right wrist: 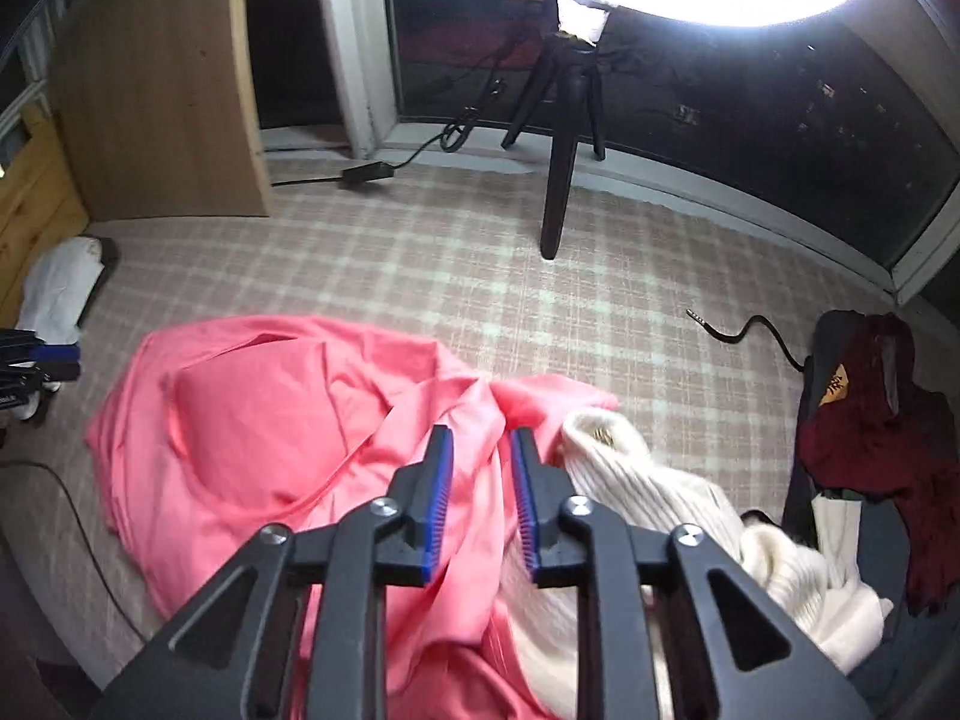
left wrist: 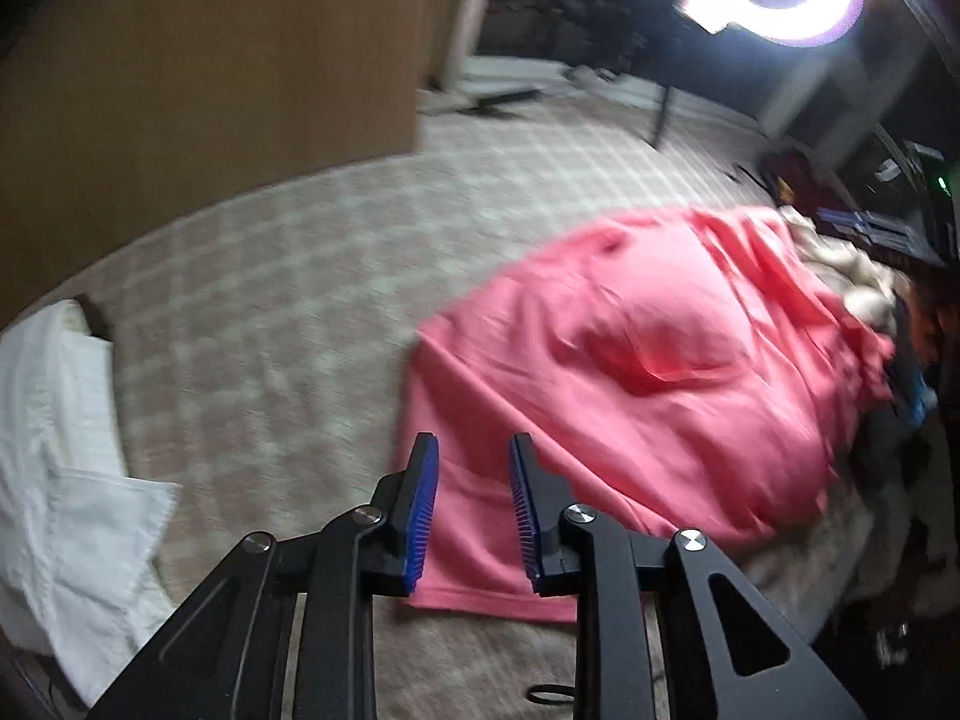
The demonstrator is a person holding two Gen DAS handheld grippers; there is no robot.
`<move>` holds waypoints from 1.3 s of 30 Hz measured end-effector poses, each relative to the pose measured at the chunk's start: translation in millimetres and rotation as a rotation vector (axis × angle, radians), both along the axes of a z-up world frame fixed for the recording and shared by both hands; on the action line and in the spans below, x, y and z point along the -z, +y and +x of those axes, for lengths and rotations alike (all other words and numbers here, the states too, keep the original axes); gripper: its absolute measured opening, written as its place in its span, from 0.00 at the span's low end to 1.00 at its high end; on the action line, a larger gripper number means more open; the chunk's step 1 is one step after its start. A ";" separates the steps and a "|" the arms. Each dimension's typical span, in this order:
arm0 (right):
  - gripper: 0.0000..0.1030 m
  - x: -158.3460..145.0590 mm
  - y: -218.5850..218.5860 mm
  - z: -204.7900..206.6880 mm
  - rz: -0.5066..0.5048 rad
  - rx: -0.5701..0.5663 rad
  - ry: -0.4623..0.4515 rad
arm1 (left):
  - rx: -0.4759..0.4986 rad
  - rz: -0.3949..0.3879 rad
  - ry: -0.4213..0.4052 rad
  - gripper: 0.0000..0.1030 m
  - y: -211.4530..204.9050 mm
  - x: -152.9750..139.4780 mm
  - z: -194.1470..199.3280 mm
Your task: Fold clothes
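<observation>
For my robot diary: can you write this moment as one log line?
task: fold clothes | left gripper: open, empty | right gripper: open, over pink cloth | cloth: crumpled

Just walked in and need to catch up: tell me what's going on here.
A person holding two grippers is folding clothes on a checked bedcover. A pink garment lies spread but rumpled, partly over a cream sweater. Both the left gripper and right gripper are open above the pink cloth, holding nothing. A white garment lies to the left.

Left gripper (left wrist: pixel 474 450): jaws parted, nothing between pads. Right gripper (right wrist: pixel 480 441): jaws parted, nothing clamped; both pointing forward-down.
</observation>
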State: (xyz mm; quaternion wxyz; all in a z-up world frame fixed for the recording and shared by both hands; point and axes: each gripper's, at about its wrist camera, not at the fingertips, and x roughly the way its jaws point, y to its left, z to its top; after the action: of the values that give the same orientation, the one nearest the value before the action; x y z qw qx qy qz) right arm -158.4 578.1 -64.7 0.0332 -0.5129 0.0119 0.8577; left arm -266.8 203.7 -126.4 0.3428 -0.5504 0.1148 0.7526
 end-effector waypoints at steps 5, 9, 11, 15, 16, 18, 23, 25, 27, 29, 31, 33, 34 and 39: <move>0.40 21.9 -4.7 0.2 -0.077 -0.025 -0.063 | 0.039 0.003 -0.026 0.26 24.3 6.3 11.0; 0.40 50.4 -8.2 -5.1 -0.038 -0.022 -0.156 | 0.064 0.028 -0.027 0.26 29.1 -0.5 23.7; 0.39 60.2 -9.7 -1.4 -0.018 -0.031 -0.185 | 0.061 0.037 -0.019 0.26 21.9 -8.4 28.9; 0.02 34.6 -47.1 11.4 -0.162 -0.076 -0.097 | 0.005 0.051 0.007 0.26 -1.7 -21.7 35.2; 0.02 27.7 -56.8 14.7 -0.200 -0.087 -0.073 | -0.010 0.058 0.010 0.26 -8.6 -24.7 36.3; 0.02 13.9 -76.3 21.2 -0.275 -0.110 -0.026 | -0.045 0.074 0.017 0.26 -28.2 -31.9 40.2; 0.02 -20.5 -125.0 37.5 -0.464 -0.166 0.094 | -0.123 0.088 0.037 0.26 -70.8 -41.5 56.8; 0.02 -34.3 -144.4 44.0 -0.539 -0.189 0.142 | -0.150 0.086 0.051 0.26 -87.7 -45.0 64.4; 0.02 -48.0 -163.9 50.5 -0.614 -0.211 0.190 | -0.198 0.087 0.060 0.26 -110.5 -48.7 72.8; 0.02 -30.4 -236.3 38.9 -0.764 -0.318 0.114 | -0.250 0.085 0.062 0.26 -133.7 -51.3 81.3; 0.02 -14.6 -305.2 35.0 -0.826 -0.431 0.023 | -0.296 0.072 0.052 0.26 -153.6 -50.8 88.8; 0.04 -11.8 -340.0 48.3 -0.723 -0.516 -0.023 | -0.318 0.039 0.042 0.26 -164.3 -45.8 96.0; 0.05 -14.9 -341.5 57.8 -0.651 -0.544 -0.013 | -0.322 0.031 0.035 0.26 -166.1 -43.2 98.7; 0.51 -19.5 -256.8 92.3 -0.358 -0.425 0.044 | -0.274 0.080 -0.017 0.37 -142.5 -29.3 107.2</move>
State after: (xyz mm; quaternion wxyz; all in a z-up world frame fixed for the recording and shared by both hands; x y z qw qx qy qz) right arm -66.1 321.3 -45.3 -0.2388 -0.4829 0.0564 0.8406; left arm -159.5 61.2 -97.2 0.2597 -0.5532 0.0056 0.7916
